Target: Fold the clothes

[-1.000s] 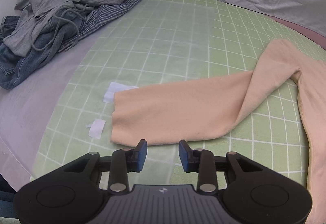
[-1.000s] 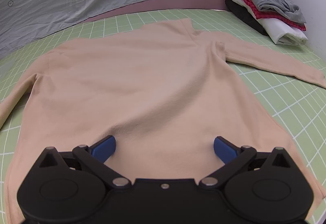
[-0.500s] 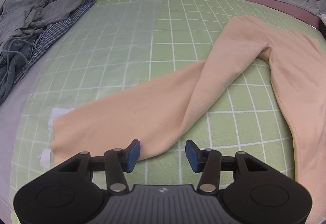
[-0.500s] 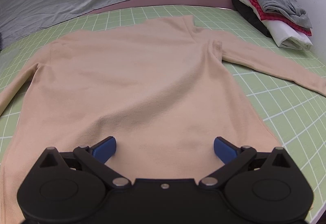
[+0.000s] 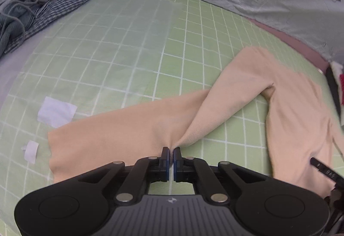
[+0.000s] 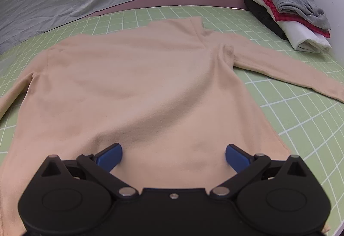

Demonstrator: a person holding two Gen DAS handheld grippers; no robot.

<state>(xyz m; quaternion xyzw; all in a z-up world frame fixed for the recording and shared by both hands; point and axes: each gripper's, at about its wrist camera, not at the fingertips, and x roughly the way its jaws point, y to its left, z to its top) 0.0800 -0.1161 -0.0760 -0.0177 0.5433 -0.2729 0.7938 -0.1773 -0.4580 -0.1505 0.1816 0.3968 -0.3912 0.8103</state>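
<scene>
Peach sweater [image 6: 139, 89] spread flat, centre frame, on green grid mat [image 5: 129, 46]. Left gripper [image 5: 171, 153] clenched on sleeve mid-length; fabric bunches, judged soft, light, limp. Right gripper [image 6: 173, 153] splayed wide over the hem, nothing held.

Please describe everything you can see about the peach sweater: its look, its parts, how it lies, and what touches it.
The peach sweater is a plain, soft-looking knit with long sleeves and a raised collar. Its body lies spread flat on the green grid mat, collar pointing away. The left gripper is shut on the lower edge of one sleeve, bunching the cloth into a fold there. The other sleeve stretches toward the stack of folded clothes. The right gripper is open over the hem; contact is unclear.
</scene>
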